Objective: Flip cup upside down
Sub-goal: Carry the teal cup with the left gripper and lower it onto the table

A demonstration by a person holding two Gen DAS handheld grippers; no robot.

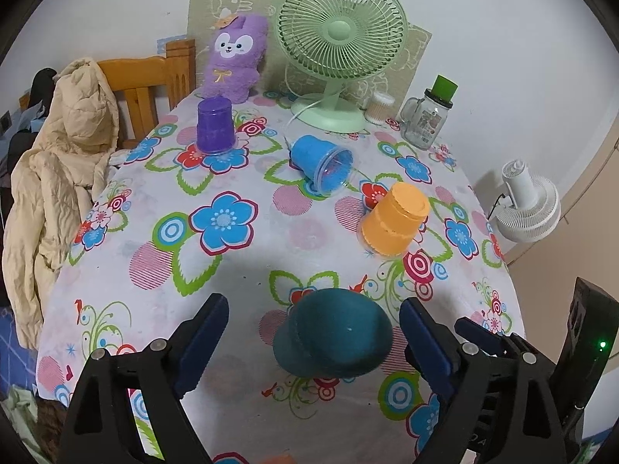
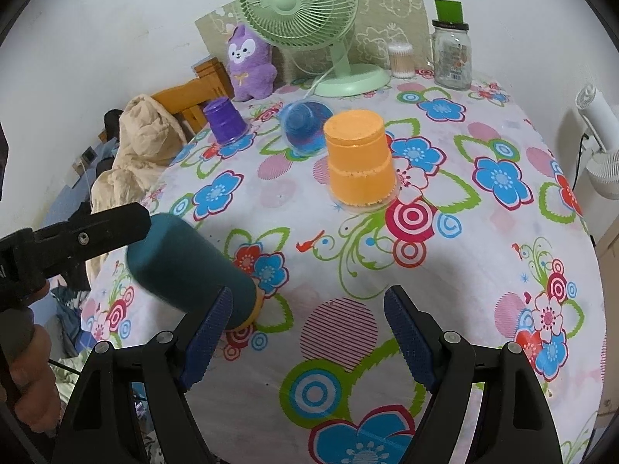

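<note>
Both tongs, left (image 1: 313, 338) and right (image 2: 307, 332), gape wide.

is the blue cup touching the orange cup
Apart. In the left wrist view the blue cup lies on its side with bare tablecloth showing between it and the upside-down orange cup.
</note>
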